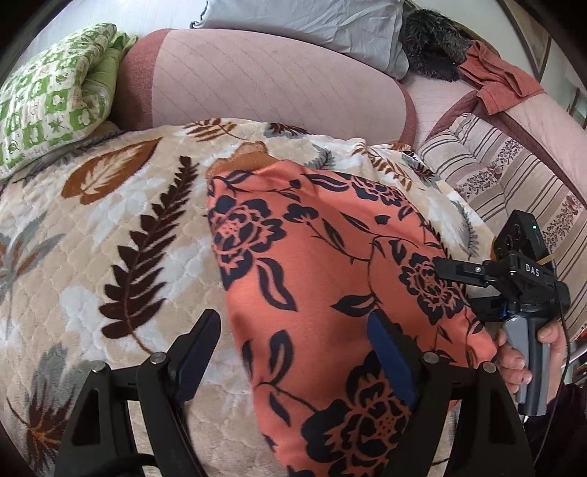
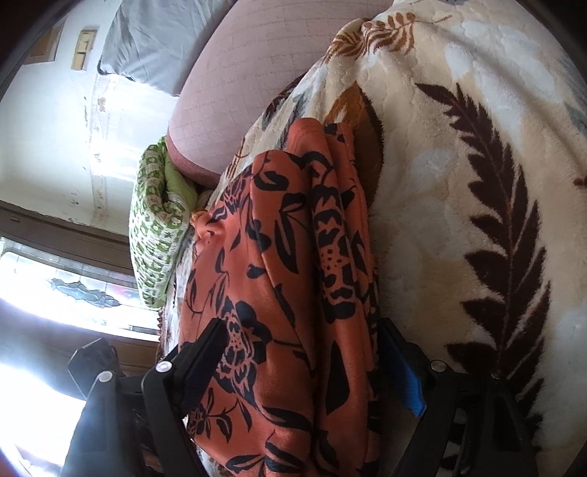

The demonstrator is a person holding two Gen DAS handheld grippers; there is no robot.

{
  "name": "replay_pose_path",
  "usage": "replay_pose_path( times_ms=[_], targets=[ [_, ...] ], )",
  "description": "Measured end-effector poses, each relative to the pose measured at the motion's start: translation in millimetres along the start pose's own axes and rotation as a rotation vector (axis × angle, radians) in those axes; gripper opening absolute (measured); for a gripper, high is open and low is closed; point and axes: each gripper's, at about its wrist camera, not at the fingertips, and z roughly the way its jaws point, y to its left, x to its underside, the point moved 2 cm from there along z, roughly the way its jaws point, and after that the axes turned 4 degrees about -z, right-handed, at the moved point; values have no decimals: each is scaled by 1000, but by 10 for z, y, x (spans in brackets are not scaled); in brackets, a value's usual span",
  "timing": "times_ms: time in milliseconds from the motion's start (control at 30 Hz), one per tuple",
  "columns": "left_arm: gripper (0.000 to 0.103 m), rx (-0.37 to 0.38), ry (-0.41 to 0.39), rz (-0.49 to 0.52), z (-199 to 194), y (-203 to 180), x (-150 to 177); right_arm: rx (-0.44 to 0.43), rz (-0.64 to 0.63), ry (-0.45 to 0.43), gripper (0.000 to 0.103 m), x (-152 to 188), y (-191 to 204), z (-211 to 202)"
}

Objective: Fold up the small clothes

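Orange floral garment on leaf-patterned blanket, both tools spread

Black hand-held gripper with blue pads and silver screws (the other marked "DAS", grey-handled).

A plush cream blanket with brown fern leaves covers the bed, and past its far edge sits a quilted pink cushion with a grey pillow behind it. At the far left corner lies a green patterned quilt; striped bedding runs along the right. Bright daylight pours through a window below a scuffed white wall.
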Motion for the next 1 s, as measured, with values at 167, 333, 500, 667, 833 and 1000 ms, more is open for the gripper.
replay_pose_path(
  times_ms=[167, 333, 500, 667, 833, 1000],
  targets=[
    [83, -5, 16, 27, 63, -120, 39, -30, -15, 2, 85, 34, 38, 50],
    [82, -16, 16, 19, 61, -138, 45, -28, -30, 12, 85, 85, 125, 127],
    [82, -30, 11, 13, 68, -164, 45, 3, -42, 17, 84, 130, 233, 237],
    [82, -32, -3, 7, 79, -171, 41, 53, -44, 9, 72, 138, 294, 310],
    [64, -37, -12, 5, 42, -152, 24, 113, -75, -10, 57, 162, 396, 316],
    [46, -26, -23, -17, -37, -89, 13, 171, -151, -47, 48, 209, 673, 258]
  ],
)
